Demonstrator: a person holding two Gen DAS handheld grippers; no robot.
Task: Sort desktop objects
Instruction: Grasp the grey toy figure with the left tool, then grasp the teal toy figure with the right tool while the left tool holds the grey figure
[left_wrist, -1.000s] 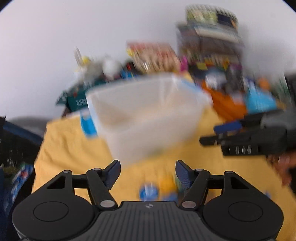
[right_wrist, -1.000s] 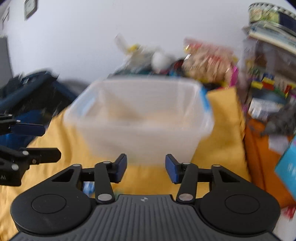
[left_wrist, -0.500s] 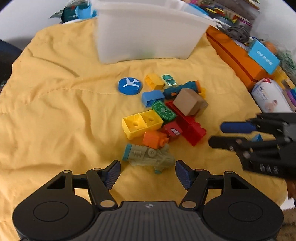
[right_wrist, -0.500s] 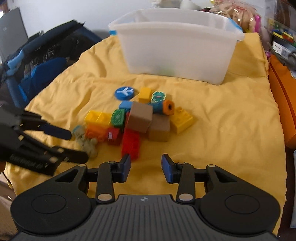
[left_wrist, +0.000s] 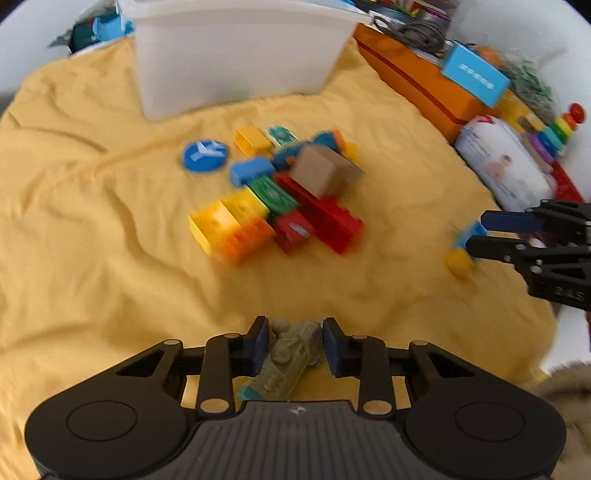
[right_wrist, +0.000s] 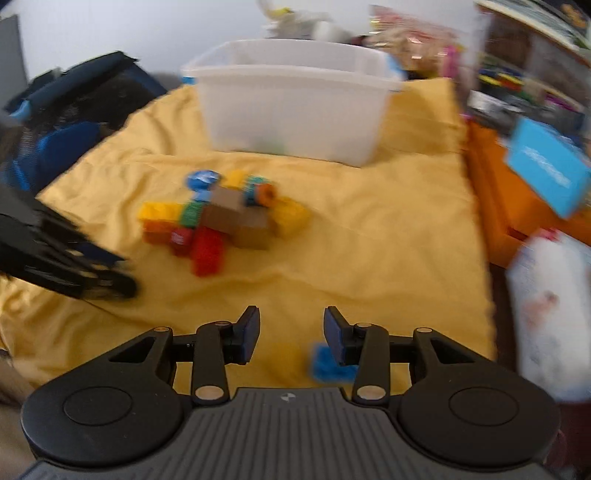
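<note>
1. While my left gripper (left_wrist: 291, 341) points down at the near edge of the yellow cloth (left_wrist: 92, 221), its fingers are closing around an olive toy vehicle (left_wrist: 291, 354); the pads look to be just touching its sides.
2. My right gripper (right_wrist: 291, 338) hangs near the cloth's right edge, its fingers parted and opening, gripping nothing; a blue block (right_wrist: 327, 363) lies under the right finger and a yellow block (left_wrist: 458, 260) just beside it.
3. Remaining blocks (left_wrist: 280, 195) sit heaped mid-cloth, with the white bin (left_wrist: 236, 59) at the far edge.
4. To do this well, I judge I should finish squeezing the vehicle's flanks evenly before lifting, since its lumpy shape could twist out.
</note>
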